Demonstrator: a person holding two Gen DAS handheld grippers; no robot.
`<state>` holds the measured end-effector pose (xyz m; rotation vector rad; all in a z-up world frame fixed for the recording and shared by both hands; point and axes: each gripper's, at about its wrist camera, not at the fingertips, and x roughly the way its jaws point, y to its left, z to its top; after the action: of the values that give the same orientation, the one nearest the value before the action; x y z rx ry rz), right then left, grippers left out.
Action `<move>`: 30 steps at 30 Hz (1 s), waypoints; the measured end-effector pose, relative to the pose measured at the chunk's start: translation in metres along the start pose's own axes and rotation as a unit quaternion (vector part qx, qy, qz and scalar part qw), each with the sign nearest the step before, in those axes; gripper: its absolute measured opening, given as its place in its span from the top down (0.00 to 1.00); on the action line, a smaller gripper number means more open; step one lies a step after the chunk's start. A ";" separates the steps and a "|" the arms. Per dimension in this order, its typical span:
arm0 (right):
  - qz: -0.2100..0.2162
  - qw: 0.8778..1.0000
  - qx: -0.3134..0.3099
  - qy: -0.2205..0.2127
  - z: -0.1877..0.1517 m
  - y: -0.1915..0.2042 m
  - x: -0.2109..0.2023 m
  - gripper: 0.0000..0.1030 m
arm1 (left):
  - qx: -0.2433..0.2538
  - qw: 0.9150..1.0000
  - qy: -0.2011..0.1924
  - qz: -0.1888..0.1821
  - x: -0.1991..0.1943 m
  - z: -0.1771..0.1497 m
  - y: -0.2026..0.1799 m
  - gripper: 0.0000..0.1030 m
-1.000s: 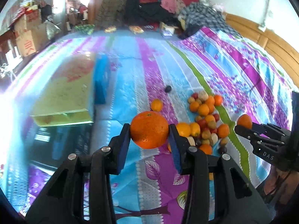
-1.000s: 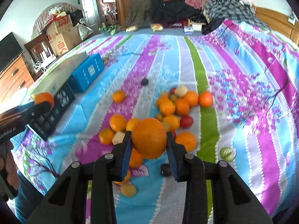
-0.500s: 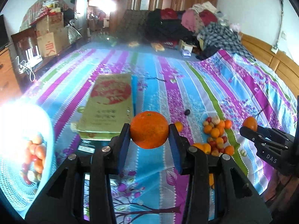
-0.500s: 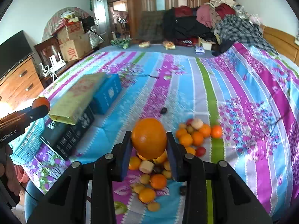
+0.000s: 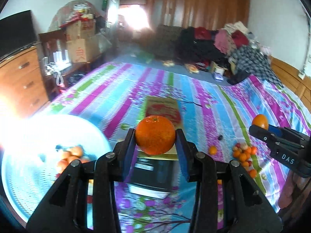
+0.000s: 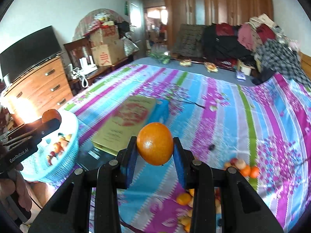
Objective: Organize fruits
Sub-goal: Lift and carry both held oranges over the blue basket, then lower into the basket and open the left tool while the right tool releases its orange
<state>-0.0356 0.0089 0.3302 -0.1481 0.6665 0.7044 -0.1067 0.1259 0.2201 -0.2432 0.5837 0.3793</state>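
My left gripper (image 5: 155, 136) is shut on an orange (image 5: 155, 135), held in the air to the right of a light blue basket (image 5: 23, 186) that holds several fruits. My right gripper (image 6: 154, 144) is shut on another orange (image 6: 155, 143), held above the bed. A pile of small fruits (image 5: 244, 153) lies on the striped bedsheet to the right, also seen in the right wrist view (image 6: 242, 168). The right gripper shows in the left wrist view (image 5: 261, 125); the left gripper shows in the right wrist view (image 6: 51, 119), over the basket (image 6: 64, 163).
A flat yellow box (image 6: 126, 120) lies on a blue box (image 6: 162, 109), with a black box (image 5: 153, 172) in front. A small dark fruit (image 6: 211, 146) lies alone on the sheet. Clothes (image 6: 243, 38) are piled at the bed's far end. A wooden dresser (image 6: 38, 89) stands left.
Both grippers have lifted away from the fruit pile and swung left toward the basket, each still holding its orange. The basket has come into view.
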 end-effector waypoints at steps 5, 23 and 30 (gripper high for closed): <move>0.030 0.999 -0.023 -0.005 0.024 0.040 0.010 0.62 | -0.026 0.999 -0.010 0.042 -0.013 0.008 0.039 0.60; 0.134 0.984 -0.118 0.009 0.072 0.208 0.047 0.62 | -0.124 0.980 -0.021 0.153 -0.056 -0.007 0.170 0.60; 0.161 0.975 -0.146 0.039 0.068 0.258 0.068 0.62 | -0.153 0.973 -0.008 0.171 -0.056 -0.019 0.203 0.60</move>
<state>-0.1278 0.2664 0.3659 -0.3456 0.6665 1.1126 -0.2433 0.2872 0.2138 -0.4370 0.5495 0.8079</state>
